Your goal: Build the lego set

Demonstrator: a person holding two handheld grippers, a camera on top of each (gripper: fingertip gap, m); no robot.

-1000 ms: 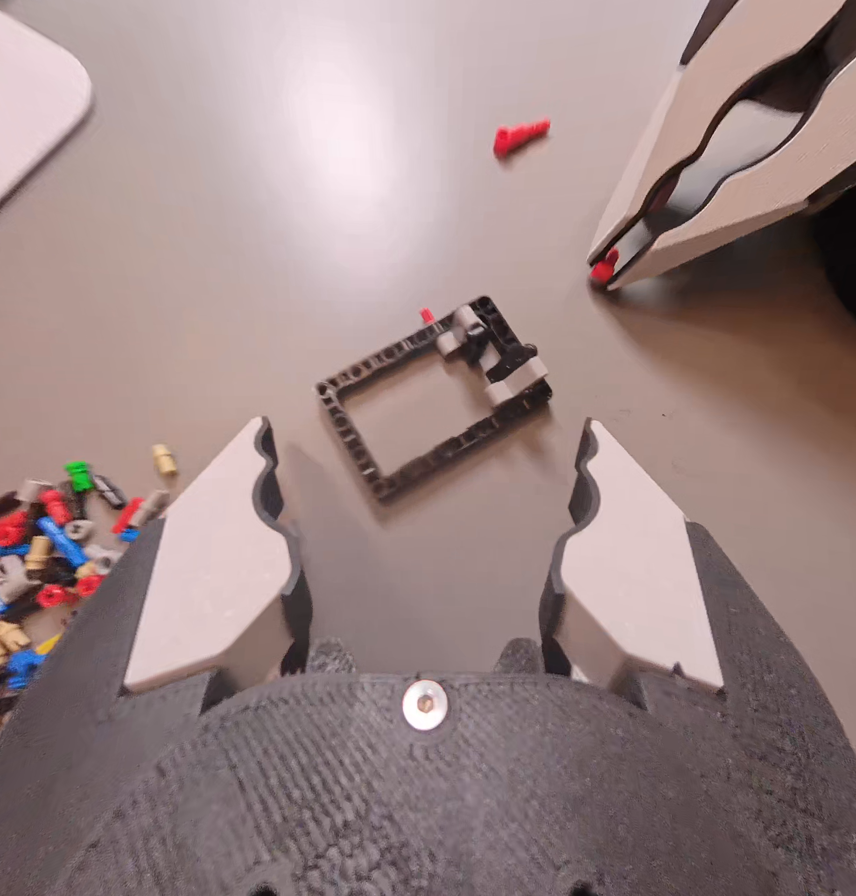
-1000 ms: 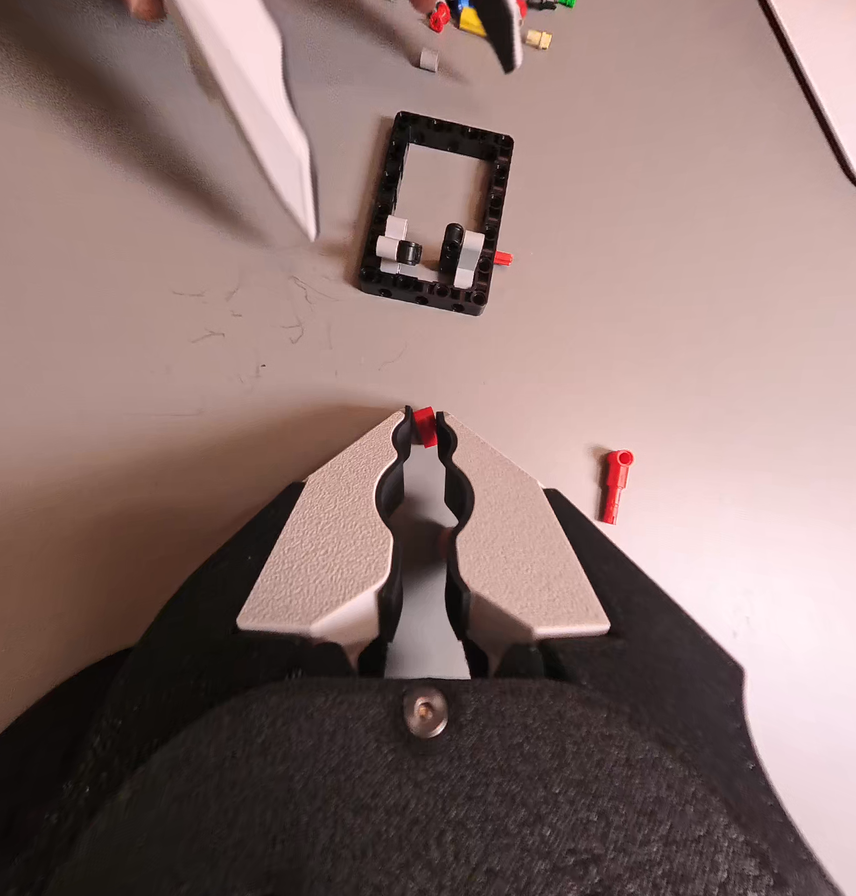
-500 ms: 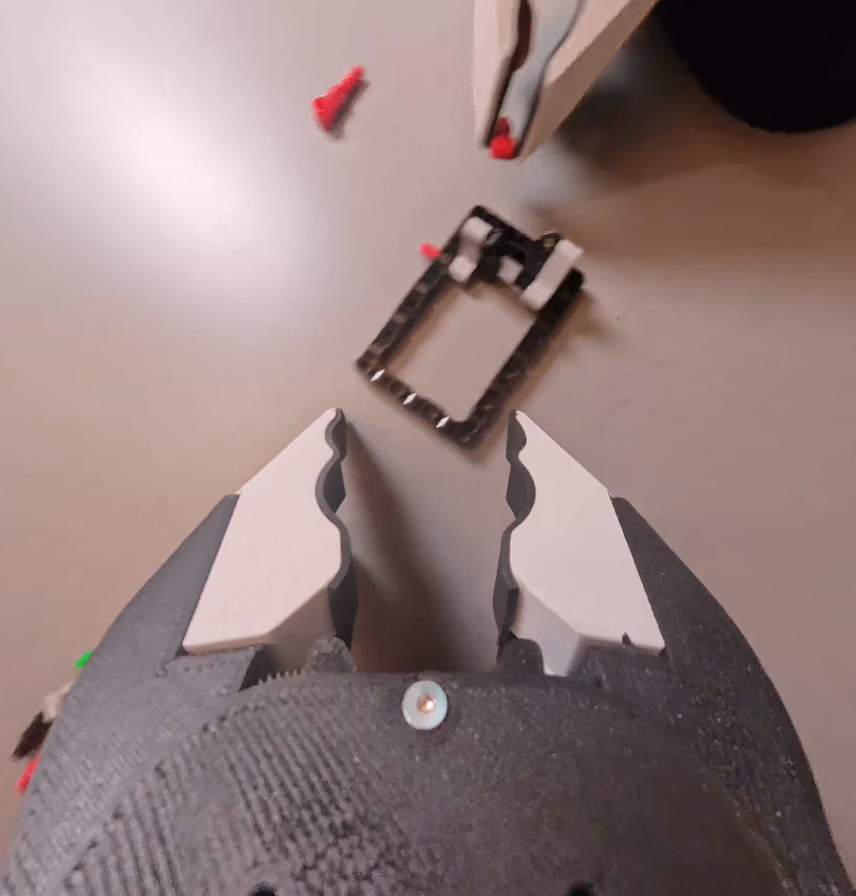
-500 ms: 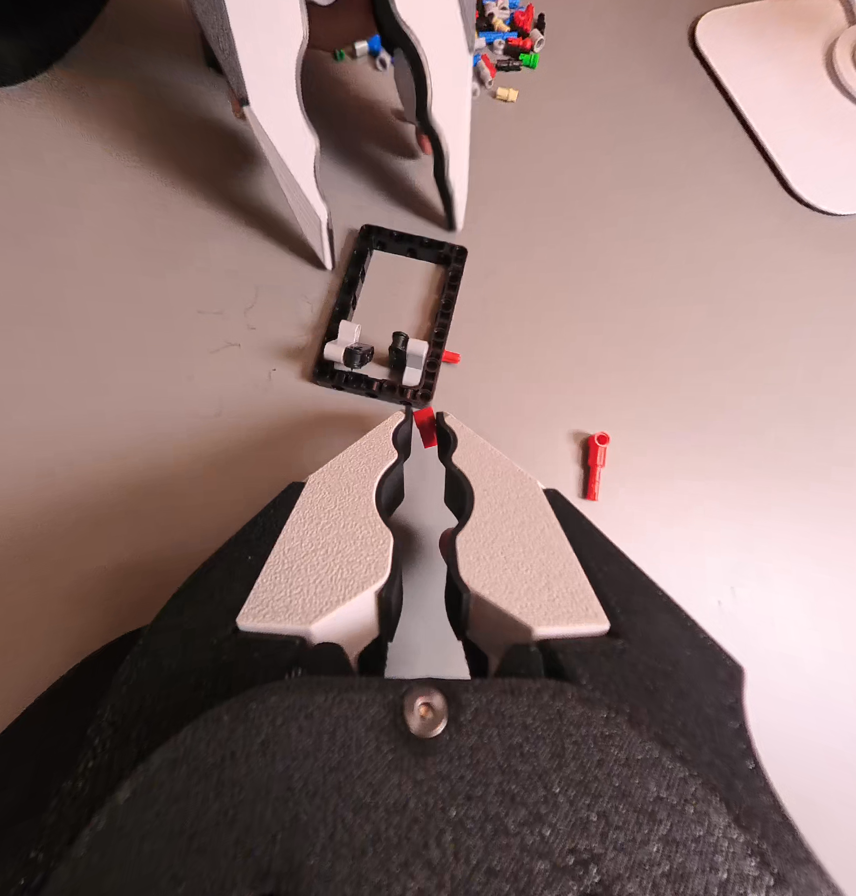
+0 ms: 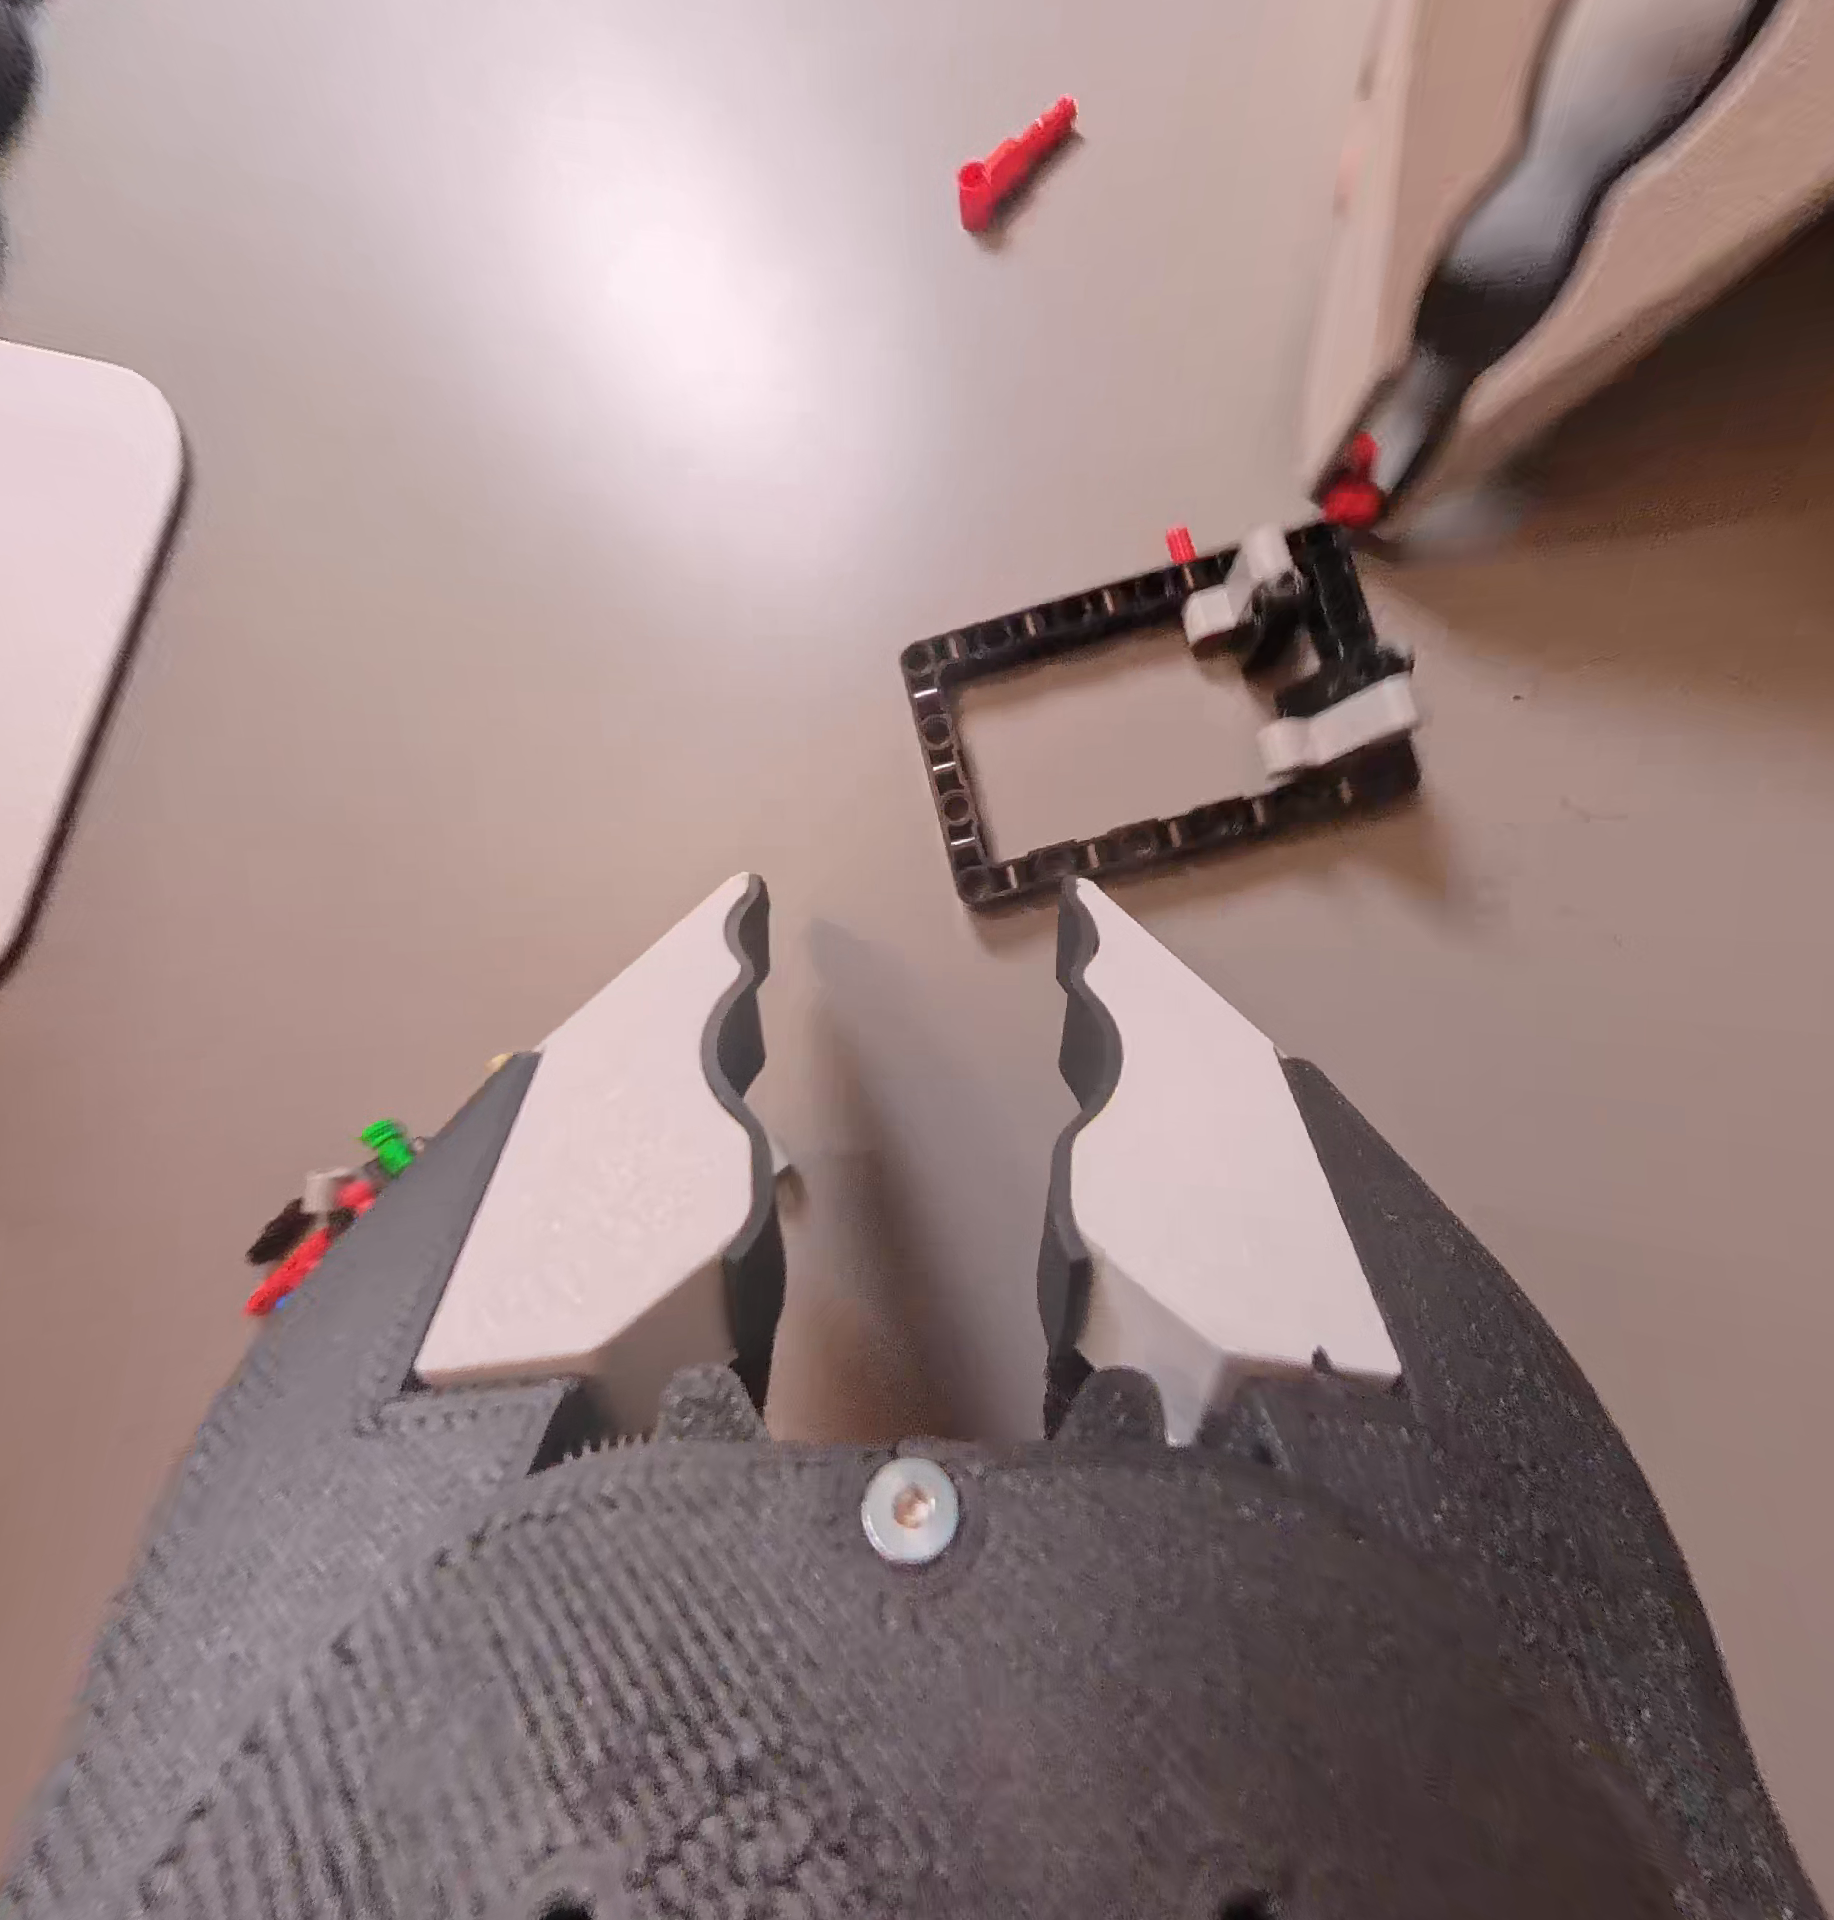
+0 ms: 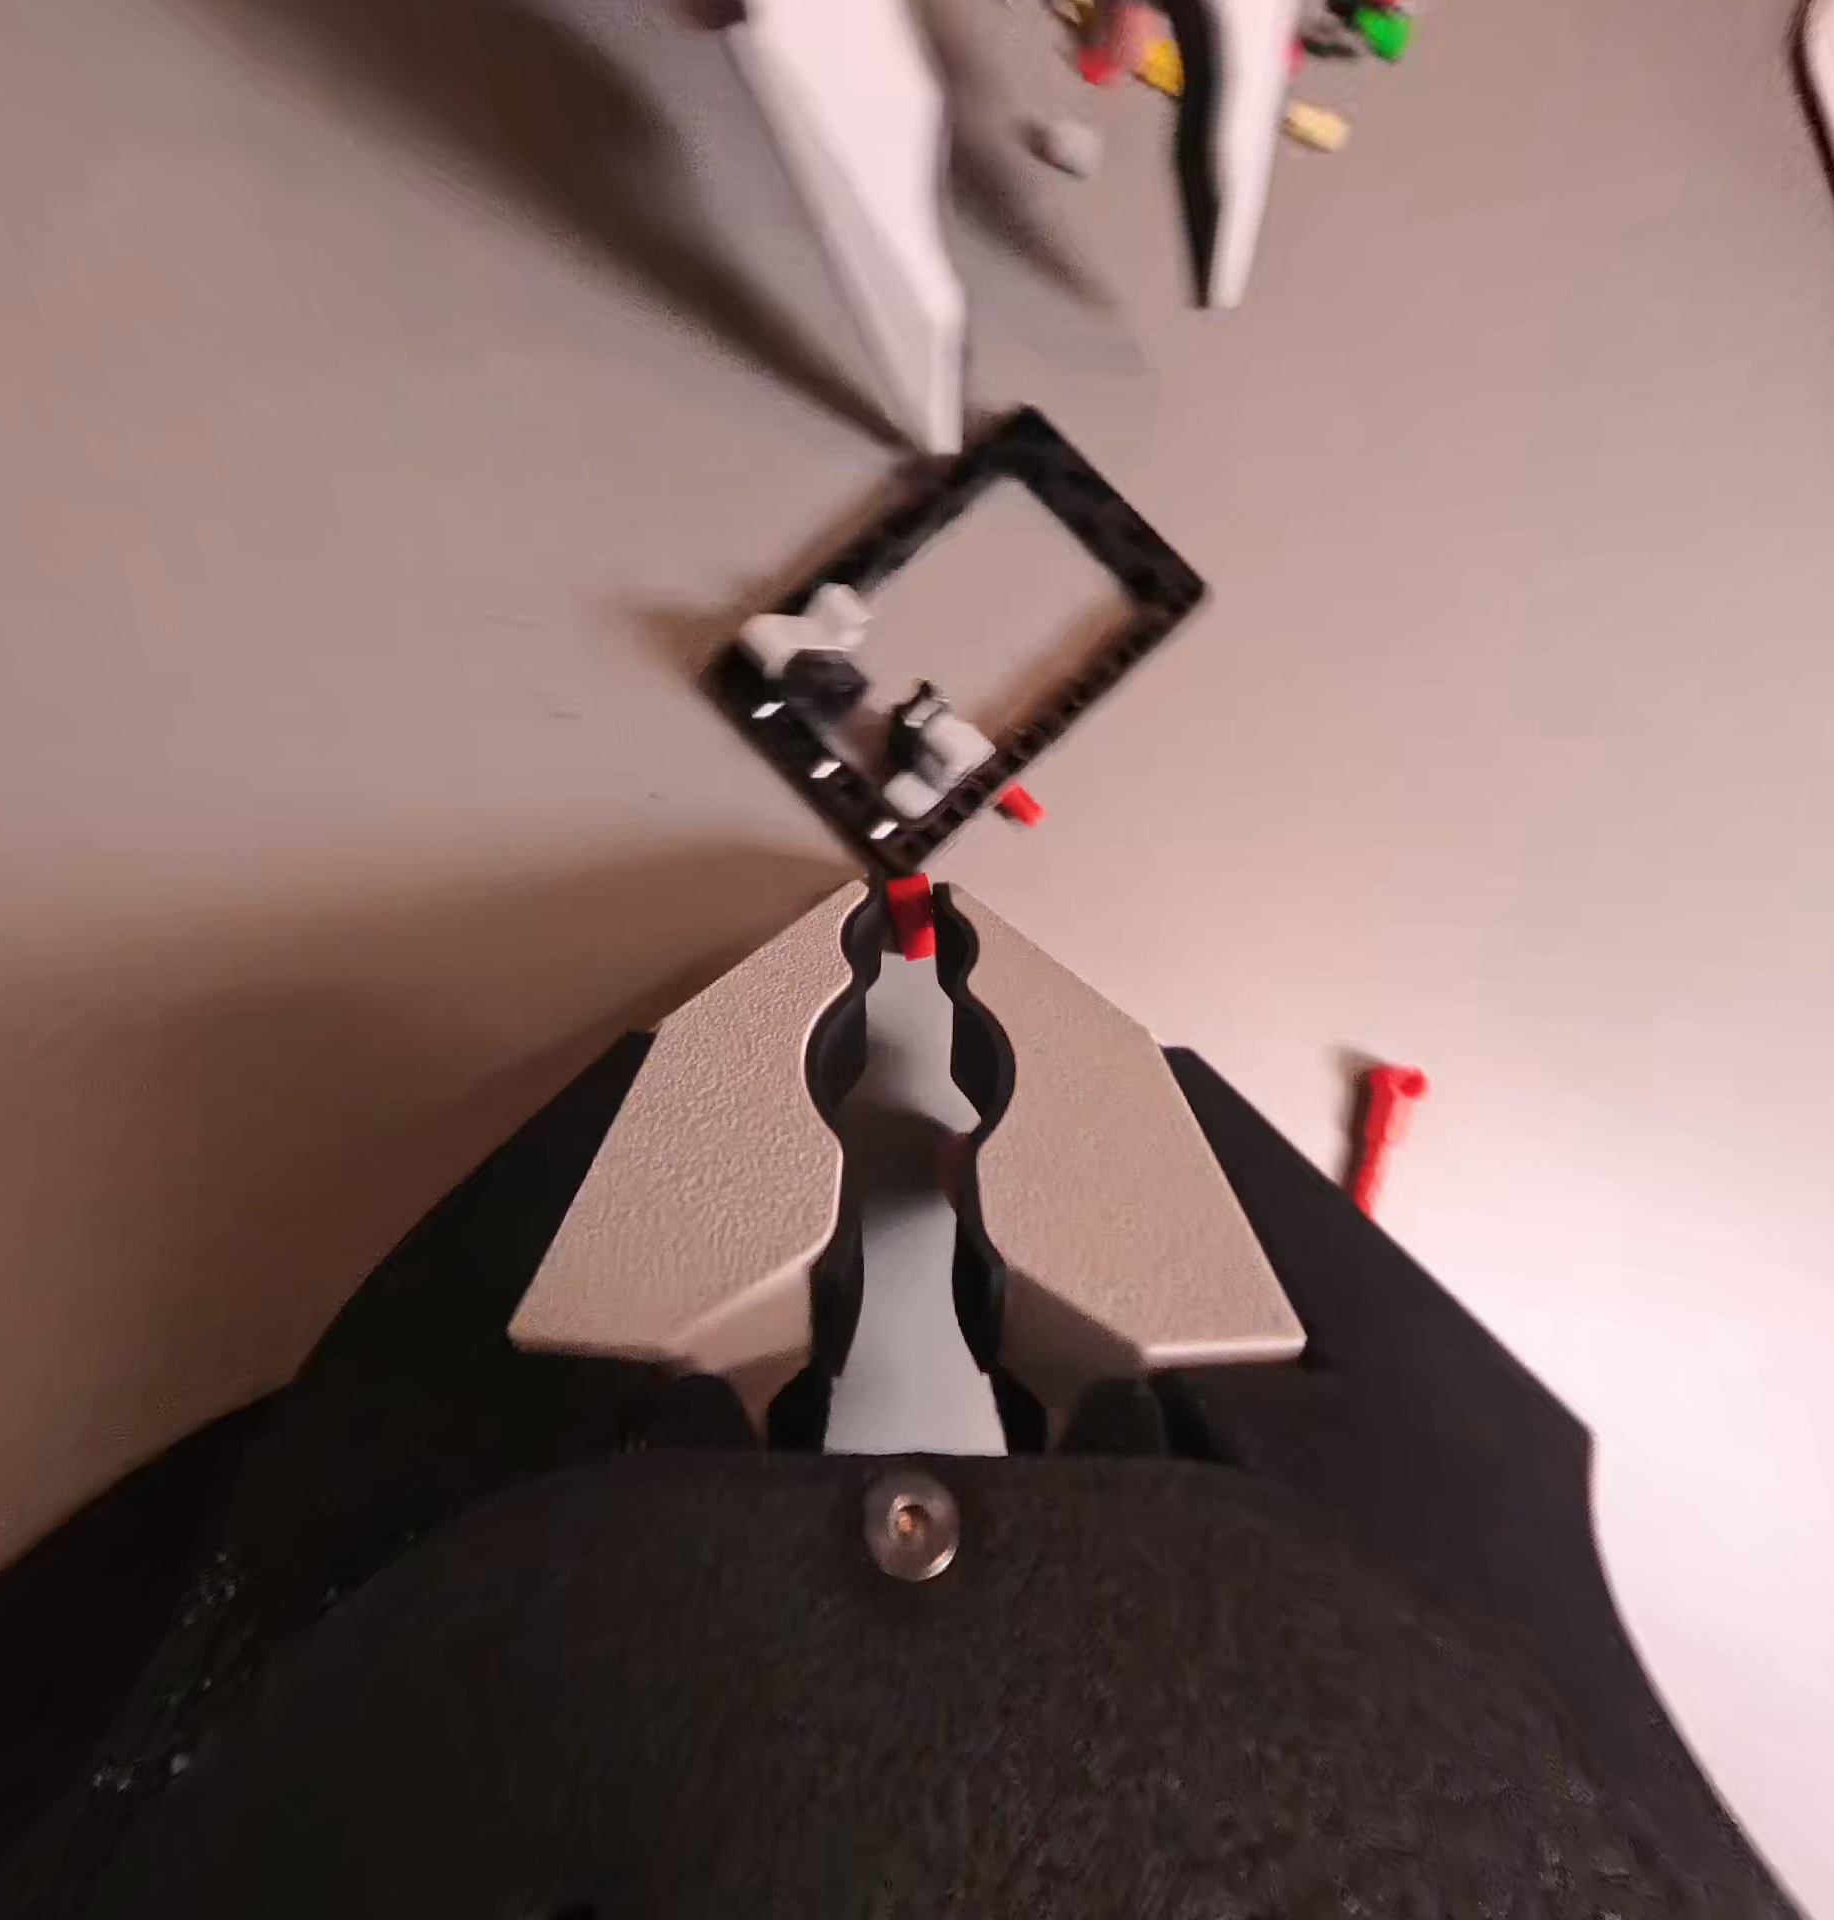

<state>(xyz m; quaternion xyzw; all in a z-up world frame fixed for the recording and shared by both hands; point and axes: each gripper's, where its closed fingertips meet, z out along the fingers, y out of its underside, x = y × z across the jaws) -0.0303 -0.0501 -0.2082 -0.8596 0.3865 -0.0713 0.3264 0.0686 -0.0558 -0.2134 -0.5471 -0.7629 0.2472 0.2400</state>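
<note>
A black rectangular frame [image 5: 1038, 634] lies flat on the table, with grey connectors [image 5: 1328, 727] and a small red pin [image 5: 1181, 542] at one end. It also shows in the right wrist view [image 6: 1152, 623]. My left gripper [image 5: 908, 904] is open and empty, its right fingertip just short of the frame's near corner. My right gripper [image 6: 905, 896] is shut on a small red pin [image 6: 909, 912], held at the frame's near corner. In the left wrist view the right gripper [image 5: 1360, 488] sits at the frame's far corner.
A loose red pin [image 5: 1017, 156] lies on the table beyond the frame; it shows in the right wrist view [image 6: 1386, 1132] to my right. A pile of small coloured pieces [image 5: 331, 1216] lies left of the left gripper. A white rounded pad [image 5: 51, 623] sits at the far left. There is about 11 cm between the tips of the two grippers.
My right gripper has moved forward with the red pin to the frame's corner. My left gripper has narrowed its opening and swung so the frame lies right of its tips.
</note>
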